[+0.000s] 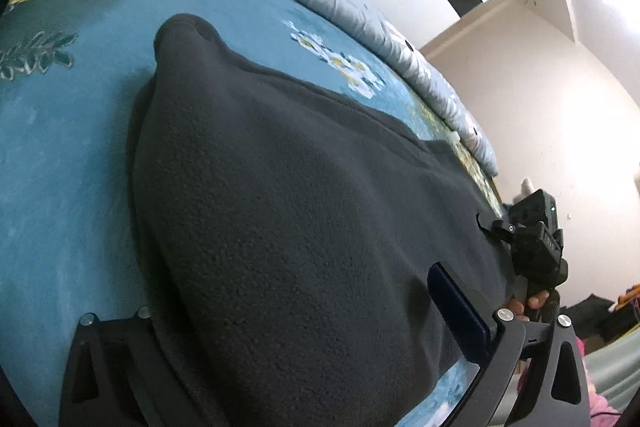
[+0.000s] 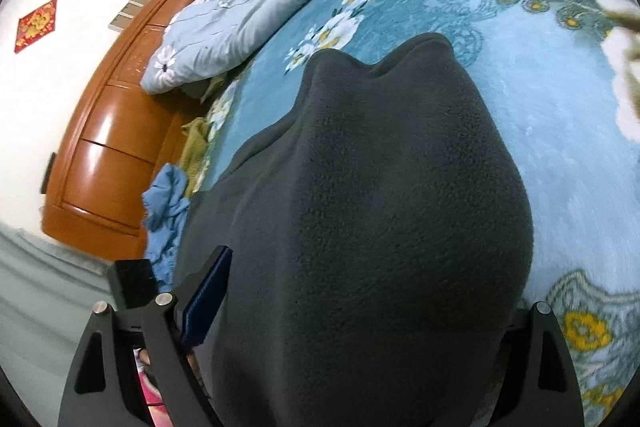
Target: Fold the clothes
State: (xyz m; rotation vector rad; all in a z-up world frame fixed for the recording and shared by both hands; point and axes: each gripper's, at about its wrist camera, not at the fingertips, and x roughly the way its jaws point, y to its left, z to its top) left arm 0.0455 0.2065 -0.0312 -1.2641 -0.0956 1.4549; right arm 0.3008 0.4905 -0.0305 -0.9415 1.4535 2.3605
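A dark grey fleece garment lies spread on the blue flowered bedspread, one narrow end pointing away. My left gripper stands wide open over its near part. The fleece fills the gap and hides much of the left finger, while the blue pad rests beside the cloth without pinching it. In the right wrist view the same garment bulges between the jaws of my right gripper, also wide open. Its blue pad shows at the left and the right finger is mostly buried under fleece.
A pale blue quilt is bunched along the far side of the bed. A wooden headboard stands beyond it, with a light blue cloth and an olive cloth at the bed's edge. A hand grips the other tool's handle.
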